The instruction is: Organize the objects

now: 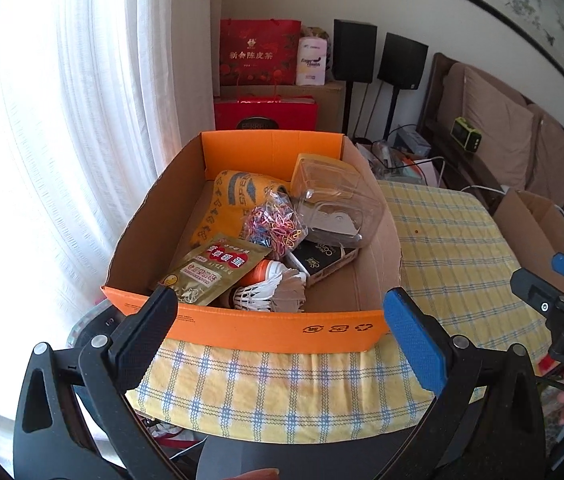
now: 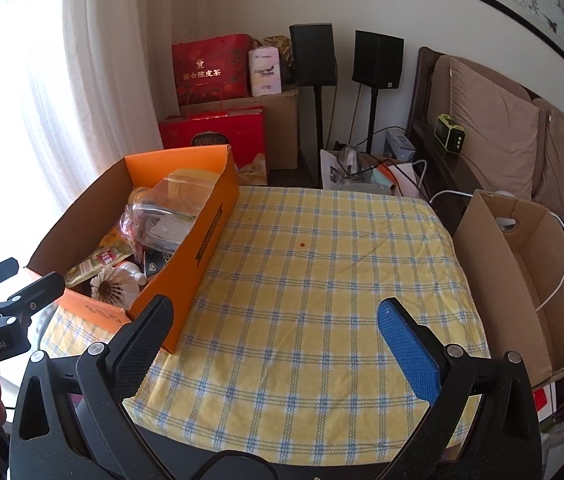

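Observation:
An orange cardboard box (image 1: 282,328) sits on the left of a table with a yellow checked cloth (image 2: 321,280). It holds a gold snack pouch (image 1: 210,272), white shuttlecocks (image 1: 270,288), a bag of coloured rubber bands (image 1: 274,224), a yellow towel (image 1: 230,196), a clear plastic container (image 1: 333,204) and a black box (image 1: 321,260). My left gripper (image 1: 278,312) is open and empty, just in front of the box's near wall. My right gripper (image 2: 274,320) is open and empty above the bare cloth, to the right of the orange box (image 2: 190,264).
An open brown carton (image 2: 521,280) stands at the table's right edge. Red gift bags (image 2: 214,68), two black speakers (image 2: 377,60) and cables stand behind the table. A sofa with brown cushions (image 2: 493,120) is on the right, a white curtain (image 1: 62,120) on the left.

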`<state>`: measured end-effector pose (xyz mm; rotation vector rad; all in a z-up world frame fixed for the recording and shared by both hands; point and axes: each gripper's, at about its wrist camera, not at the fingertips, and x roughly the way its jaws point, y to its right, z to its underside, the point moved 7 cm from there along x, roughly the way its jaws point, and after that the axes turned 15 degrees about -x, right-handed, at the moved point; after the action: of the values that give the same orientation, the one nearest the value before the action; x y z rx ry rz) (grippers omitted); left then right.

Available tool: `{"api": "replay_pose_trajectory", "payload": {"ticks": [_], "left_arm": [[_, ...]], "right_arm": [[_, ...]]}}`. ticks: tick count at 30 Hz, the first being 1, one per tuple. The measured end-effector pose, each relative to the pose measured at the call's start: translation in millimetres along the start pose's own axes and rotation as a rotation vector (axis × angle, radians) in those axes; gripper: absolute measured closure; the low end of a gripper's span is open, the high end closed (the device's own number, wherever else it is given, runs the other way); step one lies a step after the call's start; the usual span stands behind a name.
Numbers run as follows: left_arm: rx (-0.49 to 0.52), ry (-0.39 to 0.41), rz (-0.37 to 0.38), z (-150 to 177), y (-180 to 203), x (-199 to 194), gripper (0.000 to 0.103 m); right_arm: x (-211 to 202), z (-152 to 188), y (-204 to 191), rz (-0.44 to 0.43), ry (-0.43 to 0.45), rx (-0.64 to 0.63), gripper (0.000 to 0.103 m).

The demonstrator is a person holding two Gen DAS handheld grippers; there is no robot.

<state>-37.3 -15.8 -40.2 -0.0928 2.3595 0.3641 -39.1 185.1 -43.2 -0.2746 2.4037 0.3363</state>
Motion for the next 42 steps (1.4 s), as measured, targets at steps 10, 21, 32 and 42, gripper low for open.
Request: {"api": "replay_pose_trajectory", "payload": {"ticks": [10, 21, 32, 42], "left_arm": [[0.008, -0.008, 0.014, 18.1, 3.9, -7.9, 0.0], [0.01, 0.003, -0.001, 19.3, 6.5, -5.7, 0.0], [0.004, 0.014, -0.002, 17.7, 5.5, -6.1, 0.0], [0.004, 0.014, -0.007, 17.3, 6.7, -4.9, 0.0]], "right_arm": [[-10.0, 17.2, -7.2, 0.026, -0.003, -0.013, 0.0], [-11.2, 21.1, 0.0, 0.042, 0.003, 0.016, 0.0], [-11.7, 21.1, 0.7, 0.043, 0.004, 0.015, 0.0], [-11.9, 21.7, 0.8, 0.041, 0.003, 0.018, 0.0]]}}
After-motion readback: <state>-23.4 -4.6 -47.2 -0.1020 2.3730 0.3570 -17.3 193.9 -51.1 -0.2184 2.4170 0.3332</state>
